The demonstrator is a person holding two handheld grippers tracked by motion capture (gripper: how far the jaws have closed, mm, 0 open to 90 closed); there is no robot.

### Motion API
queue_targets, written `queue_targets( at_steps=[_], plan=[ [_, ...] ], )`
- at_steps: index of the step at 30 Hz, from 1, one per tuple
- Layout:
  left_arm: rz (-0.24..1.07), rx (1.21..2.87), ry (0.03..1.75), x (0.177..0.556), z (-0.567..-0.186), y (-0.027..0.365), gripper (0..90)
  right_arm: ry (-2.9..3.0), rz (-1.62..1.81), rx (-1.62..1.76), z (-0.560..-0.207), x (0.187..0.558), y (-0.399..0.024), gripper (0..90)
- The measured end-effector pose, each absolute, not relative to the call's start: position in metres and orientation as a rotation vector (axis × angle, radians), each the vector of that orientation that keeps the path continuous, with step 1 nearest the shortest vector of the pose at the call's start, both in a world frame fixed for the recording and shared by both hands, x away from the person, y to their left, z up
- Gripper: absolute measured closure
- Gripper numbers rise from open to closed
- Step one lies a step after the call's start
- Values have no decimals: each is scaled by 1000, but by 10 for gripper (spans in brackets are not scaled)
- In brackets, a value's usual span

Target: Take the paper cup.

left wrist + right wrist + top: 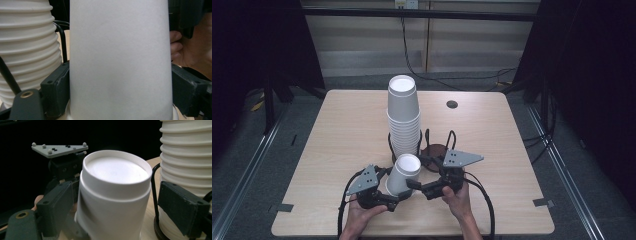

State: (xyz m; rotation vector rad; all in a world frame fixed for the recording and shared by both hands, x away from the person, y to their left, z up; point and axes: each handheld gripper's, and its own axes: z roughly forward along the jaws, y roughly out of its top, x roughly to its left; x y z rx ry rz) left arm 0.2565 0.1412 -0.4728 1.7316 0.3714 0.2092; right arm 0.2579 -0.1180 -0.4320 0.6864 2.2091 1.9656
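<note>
Between both your tongs: single white paper cup, upside down, axis near upright. Left tongs clamp its wall; right tongs straddle it, jaws apart. Tall white cup stack just behind.

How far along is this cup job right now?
Done: a tall cup stack stands in the wire holder. In hand: the left hand-held gripper clamps one upturned cup; the right hand-held gripper brackets it loosely. Left: that cup is not yet placed.
</note>
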Motion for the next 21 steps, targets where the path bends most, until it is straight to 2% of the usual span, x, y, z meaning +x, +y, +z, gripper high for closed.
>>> queue_targets(
  at_steps=[21],
  plan=[
    [238, 1886, 342, 260, -462, 143, 162, 2269, 1756, 681, -435, 249, -139, 137]
  ],
)
